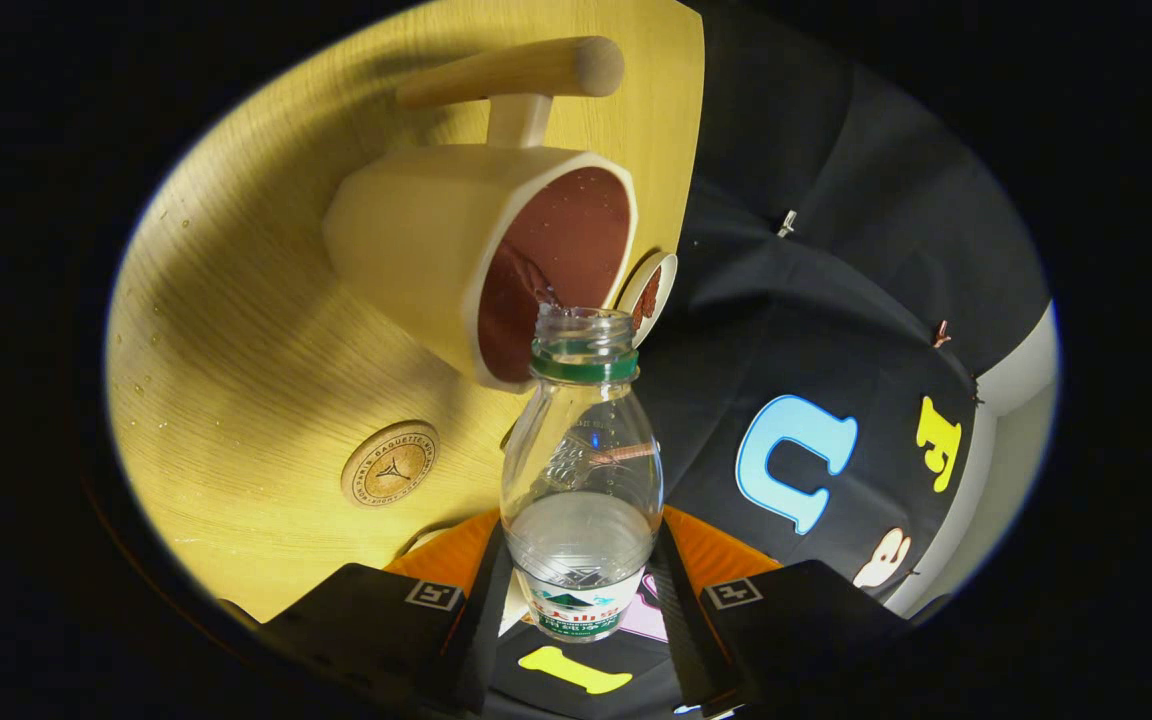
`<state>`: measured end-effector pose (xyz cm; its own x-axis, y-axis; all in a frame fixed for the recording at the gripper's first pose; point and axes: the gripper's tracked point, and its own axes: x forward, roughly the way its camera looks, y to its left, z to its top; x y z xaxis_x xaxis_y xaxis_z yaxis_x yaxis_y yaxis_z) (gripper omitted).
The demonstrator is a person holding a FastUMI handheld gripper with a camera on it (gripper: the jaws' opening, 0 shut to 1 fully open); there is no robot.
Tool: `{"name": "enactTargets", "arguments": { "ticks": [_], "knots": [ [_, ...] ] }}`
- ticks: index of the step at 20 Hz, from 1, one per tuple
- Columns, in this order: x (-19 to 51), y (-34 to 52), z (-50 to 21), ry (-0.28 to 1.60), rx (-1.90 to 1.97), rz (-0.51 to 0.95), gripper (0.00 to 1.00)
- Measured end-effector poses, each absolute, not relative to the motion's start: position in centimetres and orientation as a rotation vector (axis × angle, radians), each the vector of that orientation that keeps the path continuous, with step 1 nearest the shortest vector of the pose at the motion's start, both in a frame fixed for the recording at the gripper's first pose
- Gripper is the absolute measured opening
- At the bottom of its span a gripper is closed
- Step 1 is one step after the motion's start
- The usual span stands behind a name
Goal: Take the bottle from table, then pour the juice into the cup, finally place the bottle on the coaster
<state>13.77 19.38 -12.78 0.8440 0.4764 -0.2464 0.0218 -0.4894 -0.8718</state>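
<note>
A pale wooden table (236,330) is seen in front of a dark cloth wall, and the whole scene is tilted sideways because the gripper is rolled over. A clear plastic bottle (582,480) with a green neck ring and no cap is held between the two fingers of the gripper (582,600), which are closed against its lower body on both sides, at the labelled part. Clear liquid is seen in the lower part of the bottle. The open mouth of the bottle is placed at the rim of a cream-coloured cup (436,245) with a dark reddish-brown inside and a long wooden handle; a small splash is seen at the rim, right at the bottle's mouth. The cup stands on the table near its far edge. A round cork coaster (390,463) lies flat on the table, apart from the cup and nearer the gripper, beside the bottle. A small round item (651,295) is partly hidden behind the cup, at the table edge.
</note>
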Motion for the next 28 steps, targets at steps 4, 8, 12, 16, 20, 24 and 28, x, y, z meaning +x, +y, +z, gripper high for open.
{"name": "enactTargets", "arguments": {
  "ticks": [4, 8, 12, 16, 20, 24, 28],
  "knots": [
    [13.8, 19.8, -12.4, -0.402, -2.056, 0.581, 0.73],
    [13.9, 19.9, -12.4, -0.42, -2.072, 0.58, 0.73],
    [13.7, 20.4, -12.1, -0.455, -2.09, 0.583, 0.72],
    [13.6, 20.6, -11.8, -0.475, -2.108, 0.58, 0.73],
    [13.4, 20.8, -11.3, -0.5, -2.118, 0.574, 0.73],
    [13.3, 21.1, -10.7, -0.544, -2.154, 0.568, 0.73],
    [13.3, 21.5, -10.5, -0.571, -2.174, 0.572, 0.73]
  ]
}}
